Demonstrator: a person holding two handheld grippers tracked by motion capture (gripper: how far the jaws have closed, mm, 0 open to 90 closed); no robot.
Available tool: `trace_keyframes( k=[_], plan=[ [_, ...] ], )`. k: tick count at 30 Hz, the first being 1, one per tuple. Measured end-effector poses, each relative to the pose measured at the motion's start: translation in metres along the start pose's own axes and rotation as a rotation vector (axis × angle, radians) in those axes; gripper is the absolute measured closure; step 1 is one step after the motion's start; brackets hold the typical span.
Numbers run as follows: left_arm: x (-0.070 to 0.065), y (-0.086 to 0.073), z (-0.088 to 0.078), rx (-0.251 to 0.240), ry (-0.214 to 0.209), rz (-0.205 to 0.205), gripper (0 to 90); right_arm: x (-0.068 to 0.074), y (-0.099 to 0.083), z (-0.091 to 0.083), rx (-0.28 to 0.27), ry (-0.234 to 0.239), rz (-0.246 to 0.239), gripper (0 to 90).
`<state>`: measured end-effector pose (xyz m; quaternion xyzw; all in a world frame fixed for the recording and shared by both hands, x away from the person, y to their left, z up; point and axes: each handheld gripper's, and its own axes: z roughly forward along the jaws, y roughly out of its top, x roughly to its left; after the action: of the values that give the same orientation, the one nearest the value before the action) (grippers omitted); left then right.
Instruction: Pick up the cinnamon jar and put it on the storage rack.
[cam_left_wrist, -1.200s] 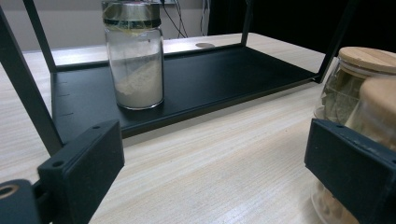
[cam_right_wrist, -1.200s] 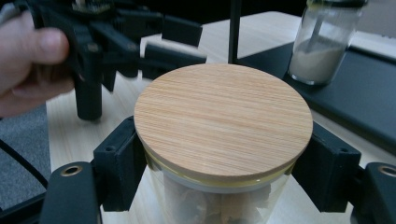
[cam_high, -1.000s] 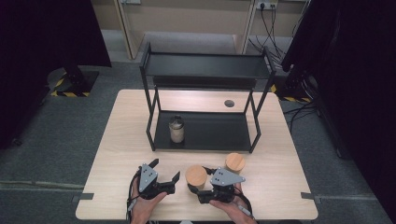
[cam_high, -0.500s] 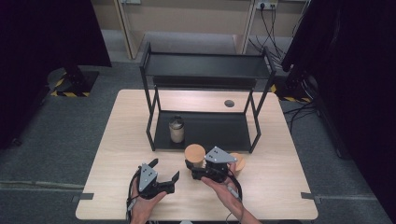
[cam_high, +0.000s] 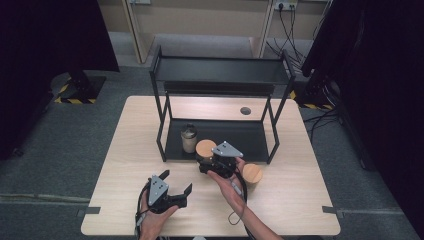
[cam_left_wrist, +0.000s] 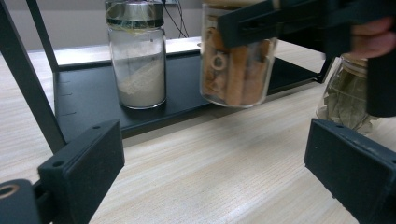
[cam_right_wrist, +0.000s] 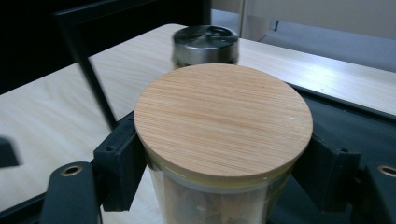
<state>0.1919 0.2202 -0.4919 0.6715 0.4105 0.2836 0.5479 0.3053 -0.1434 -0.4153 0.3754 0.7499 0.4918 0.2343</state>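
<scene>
Nearest the person, the left gripper (cam_high: 176, 192) rests low on the wooden table (cam_high: 140, 130) near its front edge, its jaws spread wide with nothing but bare tabletop between them. In the left gripper view its two black pads (cam_left_wrist: 88, 158) stand far apart at the bottom corners.

A little farther in, the right gripper (cam_high: 207, 161) holds a glass jar with a bamboo lid (cam_high: 205, 148). Its jaws are clamped on the glass just under the lid, one on each side, as the right gripper view shows (cam_right_wrist: 223, 112). The jar holds what look like cinnamon sticks and hangs clear of the table, tilted slightly, right at the front lip of the black rack's lower shelf (cam_high: 250, 137).

Just to the right of that hand, a second bamboo-lidded jar (cam_high: 252, 174) stands on the table; it holds dried leaves (cam_left_wrist: 348, 100).

Beyond, on the lower shelf, a metal-capped jar (cam_high: 188, 138) stands upright, partly filled with white powder (cam_left_wrist: 137, 60). The black rack (cam_high: 220, 70) rises behind, its upper shelf dark.
</scene>
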Motion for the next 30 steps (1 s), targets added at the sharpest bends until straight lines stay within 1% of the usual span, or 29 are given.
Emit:
trace_keyframes(
  k=[1, 2, 3, 5, 7, 10, 11, 12, 13, 17, 20, 21, 24, 27, 30],
  plan=[
    [0.000, 0.000, 0.000, -0.001, 0.000, 0.000, 4.2, 0.000, 0.001, 0.003, 0.001, -0.010, 0.010, 25.9],
    [0.000, 0.000, 0.000, -0.001, 0.000, 0.000, 4.2, 0.000, 0.001, 0.003, 0.001, -0.010, 0.010, 25.9],
    [0.000, 0.000, 0.000, -0.003, 0.000, -0.002, 4.2, 0.000, 0.003, 0.009, 0.003, -0.030, 0.020, 25.9],
    [0.000, 0.000, 0.000, -0.004, 0.000, -0.001, 4.2, 0.000, 0.005, 0.015, 0.006, -0.053, 0.029, 25.9],
    [0.000, 0.000, 0.000, -0.004, 0.000, -0.001, 4.2, 0.000, 0.005, 0.020, 0.003, -0.078, 0.049, 25.9],
    [0.000, 0.000, 0.000, -0.001, -0.002, 0.000, 4.2, -0.002, 0.007, 0.028, 0.009, -0.095, 0.074, 25.9],
    [0.000, 0.000, 0.000, -0.001, -0.002, 0.000, 4.2, -0.002, 0.007, 0.028, 0.009, -0.095, 0.074, 25.9],
    [0.000, 0.000, 0.000, -0.002, -0.003, -0.001, 4.2, -0.002, 0.008, 0.034, 0.012, -0.116, 0.080, 25.9],
    [0.000, 0.000, 0.000, -0.002, -0.003, -0.001, 4.2, -0.001, 0.009, 0.036, 0.014, -0.125, 0.082, 25.9],
    [0.000, 0.000, 0.000, -0.001, -0.004, -0.002, 4.2, 0.000, 0.011, 0.046, 0.019, -0.150, 0.085, 25.9],
    [0.000, 0.000, -0.001, -0.004, -0.004, -0.003, 4.2, -0.002, 0.012, 0.053, 0.032, -0.167, 0.090, 25.9],
    [0.000, 0.000, -0.001, -0.004, -0.004, -0.003, 4.2, -0.002, 0.012, 0.053, 0.032, -0.167, 0.090, 25.9],
    [0.001, 0.000, 0.000, -0.004, -0.006, -0.004, 4.2, -0.006, 0.009, 0.060, 0.038, -0.179, 0.107, 25.9],
    [0.001, 0.000, 0.000, -0.001, -0.007, -0.005, 4.2, -0.007, 0.007, 0.063, 0.037, -0.184, 0.101, 25.9],
    [0.001, 0.000, 0.000, -0.003, -0.006, -0.004, 4.2, -0.008, 0.008, 0.064, 0.036, -0.177, 0.105, 25.9]
  ],
)
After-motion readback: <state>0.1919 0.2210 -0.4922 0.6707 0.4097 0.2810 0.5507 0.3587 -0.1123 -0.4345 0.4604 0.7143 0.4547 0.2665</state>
